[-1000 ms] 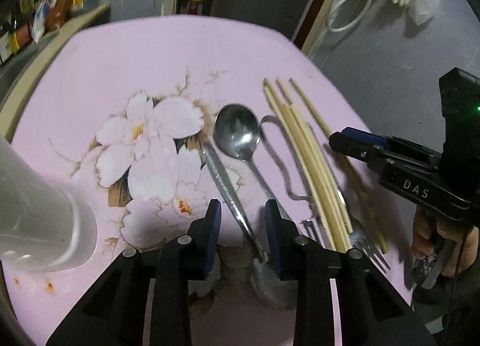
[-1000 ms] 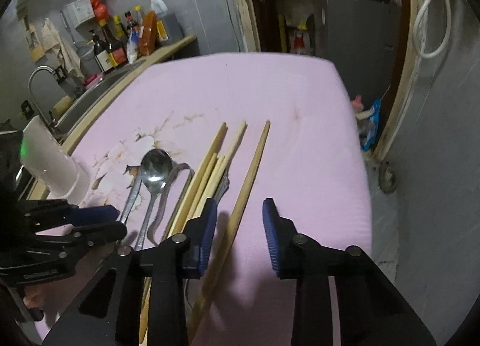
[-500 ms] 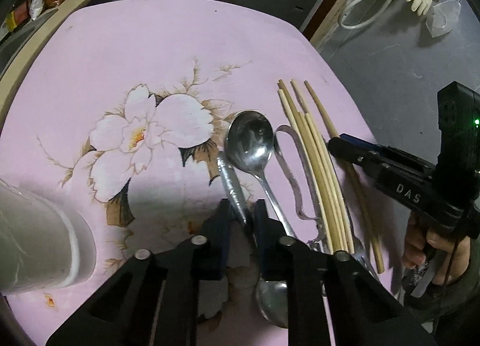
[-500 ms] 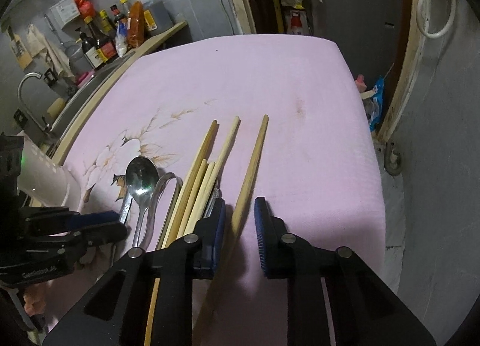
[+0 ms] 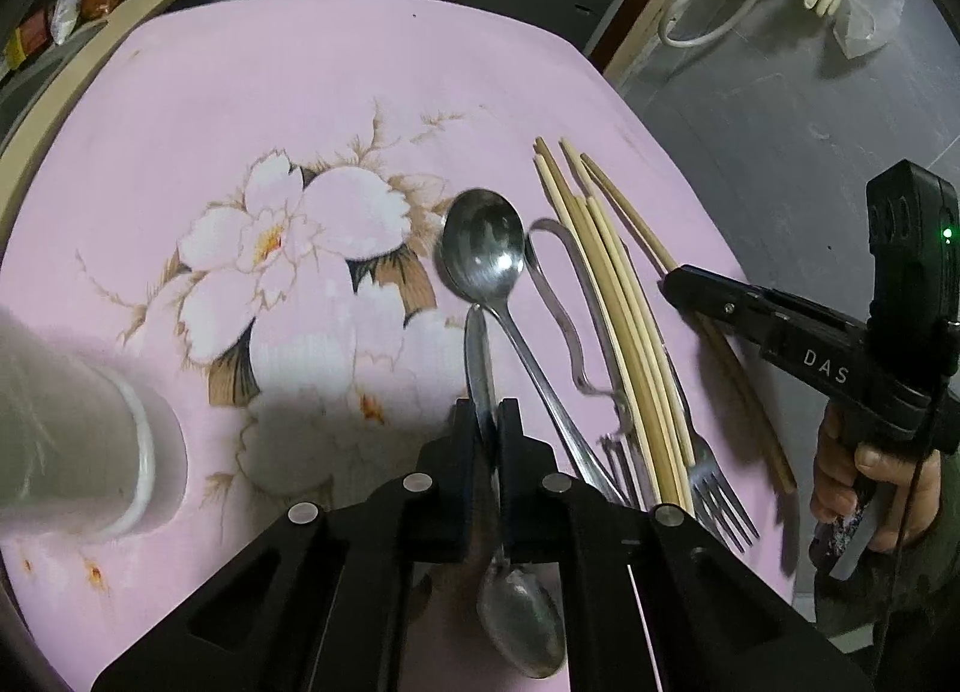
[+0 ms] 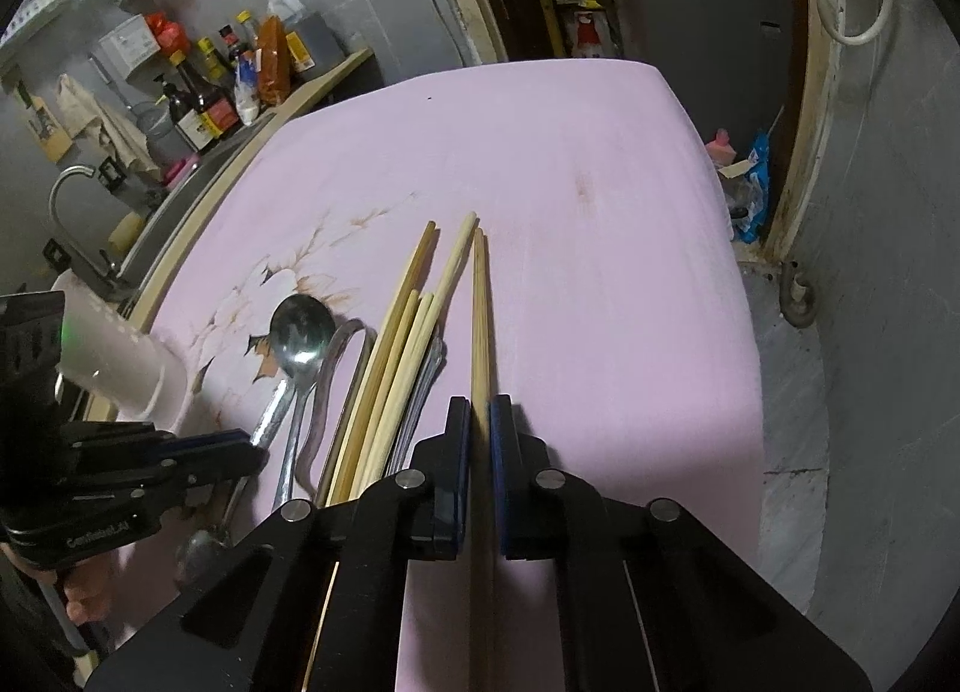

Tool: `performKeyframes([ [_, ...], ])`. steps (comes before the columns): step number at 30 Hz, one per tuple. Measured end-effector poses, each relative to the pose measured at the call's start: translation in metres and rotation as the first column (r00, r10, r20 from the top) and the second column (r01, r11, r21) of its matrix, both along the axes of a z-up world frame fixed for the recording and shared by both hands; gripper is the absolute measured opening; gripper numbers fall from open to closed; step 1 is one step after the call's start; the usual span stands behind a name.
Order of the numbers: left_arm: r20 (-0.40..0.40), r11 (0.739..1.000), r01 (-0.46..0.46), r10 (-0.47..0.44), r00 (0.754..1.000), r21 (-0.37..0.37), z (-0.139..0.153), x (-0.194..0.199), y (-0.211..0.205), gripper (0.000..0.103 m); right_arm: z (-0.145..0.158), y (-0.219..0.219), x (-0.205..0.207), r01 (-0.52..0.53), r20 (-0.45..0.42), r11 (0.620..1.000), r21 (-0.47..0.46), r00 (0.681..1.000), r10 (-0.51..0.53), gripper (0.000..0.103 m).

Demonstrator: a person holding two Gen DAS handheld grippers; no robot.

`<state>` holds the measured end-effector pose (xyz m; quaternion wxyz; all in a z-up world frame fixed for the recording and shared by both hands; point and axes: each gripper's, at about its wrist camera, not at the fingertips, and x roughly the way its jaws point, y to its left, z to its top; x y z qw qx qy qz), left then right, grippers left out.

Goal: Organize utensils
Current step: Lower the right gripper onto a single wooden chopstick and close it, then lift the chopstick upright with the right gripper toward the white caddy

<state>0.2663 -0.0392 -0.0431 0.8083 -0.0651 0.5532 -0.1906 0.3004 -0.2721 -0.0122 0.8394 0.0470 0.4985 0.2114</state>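
Utensils lie on a pink flowered tablecloth [image 5: 300, 92]. My left gripper [image 5: 487, 413] is shut on the handle of a small steel spoon [image 5: 480, 356], whose bowl [image 5: 522, 620] shows under the gripper. Beside it lie a large spoon [image 5: 483, 254], a bent steel utensil [image 5: 561, 302], several pale chopsticks [image 5: 612, 302] and forks [image 5: 717, 488]. My right gripper [image 6: 479, 413] is shut on a darker chopstick [image 6: 479, 320] at the right of the pile. The right gripper also shows in the left wrist view [image 5: 678, 281].
A white cup [image 5: 78, 410] stands on its rim at the left, also in the right wrist view [image 6: 120, 356]. A counter with bottles [image 6: 204, 92] and a sink tap [image 6: 66, 194] runs along the table's far left. The table's right edge [image 6: 738, 302] drops to the floor.
Both grippers have closed: the left one on the small spoon's handle, the right one on the outer chopstick, which has swung to point straight ahead. Both moved forward and down.
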Motion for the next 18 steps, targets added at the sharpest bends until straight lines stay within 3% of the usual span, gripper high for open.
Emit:
performKeyframes([
  [4,-0.044,0.999,0.048,-0.048,0.998,0.002,0.000,-0.007,-0.001,0.006,0.001,0.002,-0.005,-0.013,-0.001,1.000,-0.006,1.000,0.013,0.003],
  [13,-0.045,0.988,0.141,-0.138,0.989,0.063,0.006,-0.014,-0.009,0.010,-0.001,0.008,-0.003,-0.041,-0.021,0.998,-0.051,0.999,0.040,0.004],
  [18,-0.036,0.991,0.114,-0.112,0.993,0.067,0.008,-0.015,-0.009,0.005,0.000,0.014,-0.003,-0.057,-0.020,0.993,-0.106,0.998,0.055,0.004],
])
